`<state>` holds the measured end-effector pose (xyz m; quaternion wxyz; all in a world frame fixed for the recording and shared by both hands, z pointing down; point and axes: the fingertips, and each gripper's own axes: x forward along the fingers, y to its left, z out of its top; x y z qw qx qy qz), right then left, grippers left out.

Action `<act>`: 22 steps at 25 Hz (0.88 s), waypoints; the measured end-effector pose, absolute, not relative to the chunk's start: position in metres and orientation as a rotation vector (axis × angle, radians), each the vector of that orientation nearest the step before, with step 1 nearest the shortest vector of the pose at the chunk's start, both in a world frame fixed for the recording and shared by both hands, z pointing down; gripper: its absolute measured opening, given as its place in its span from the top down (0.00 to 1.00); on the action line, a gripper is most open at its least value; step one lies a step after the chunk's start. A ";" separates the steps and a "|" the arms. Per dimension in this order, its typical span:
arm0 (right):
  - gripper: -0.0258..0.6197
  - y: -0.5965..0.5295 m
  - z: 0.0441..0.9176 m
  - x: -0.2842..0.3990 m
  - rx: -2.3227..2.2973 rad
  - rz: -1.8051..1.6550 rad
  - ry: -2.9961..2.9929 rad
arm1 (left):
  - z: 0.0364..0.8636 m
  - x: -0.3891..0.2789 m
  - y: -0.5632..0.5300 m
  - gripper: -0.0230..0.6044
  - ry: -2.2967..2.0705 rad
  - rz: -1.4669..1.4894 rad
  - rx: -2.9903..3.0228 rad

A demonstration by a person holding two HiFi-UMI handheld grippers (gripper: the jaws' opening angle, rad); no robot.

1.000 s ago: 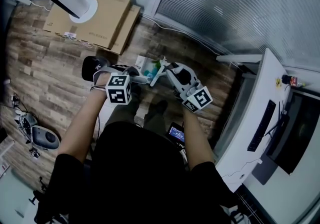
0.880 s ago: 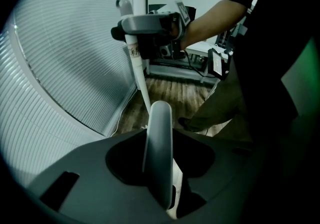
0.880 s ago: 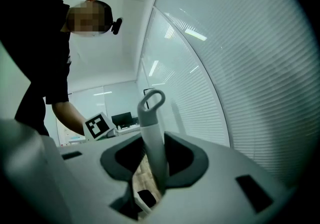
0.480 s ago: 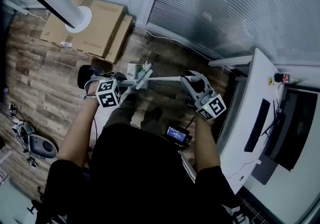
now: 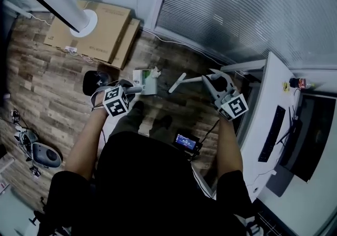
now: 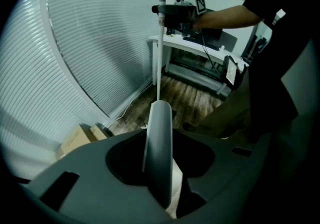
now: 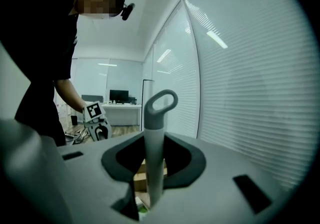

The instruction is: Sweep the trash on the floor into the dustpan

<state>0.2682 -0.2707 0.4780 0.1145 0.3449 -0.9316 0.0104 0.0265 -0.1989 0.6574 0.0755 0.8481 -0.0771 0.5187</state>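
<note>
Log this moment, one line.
left gripper: shut on dustpan | right gripper: shut on broom | trash: in dustpan | broom: apart from dustpan

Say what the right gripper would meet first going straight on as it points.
Likely the blind-covered window wall, past the broom handle that the right gripper clamps; depth is unclear.

My dustpan (image 5: 149,86) is showing white with touches of green, and the dustpan handle (image 6: 159,158) and broom handle (image 7: 154,153) are both looking grey. Brown wood-grain planks are striping the floor (image 5: 47,77); black-and-white squares are patterning my marker cubes (image 5: 117,101).
</note>
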 end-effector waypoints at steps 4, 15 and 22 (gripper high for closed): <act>0.82 -0.293 0.519 0.234 0.824 0.011 -2.682 | 0.657 0.022 -0.194 0.78 -0.315 1.524 2.482; 0.80 -0.277 0.569 0.106 0.516 0.269 -2.947 | 0.659 0.015 -0.189 0.79 -0.294 1.456 2.480; 0.80 -0.256 0.521 0.074 0.405 0.443 -3.167 | 0.659 0.010 -0.188 0.79 -0.294 1.425 2.495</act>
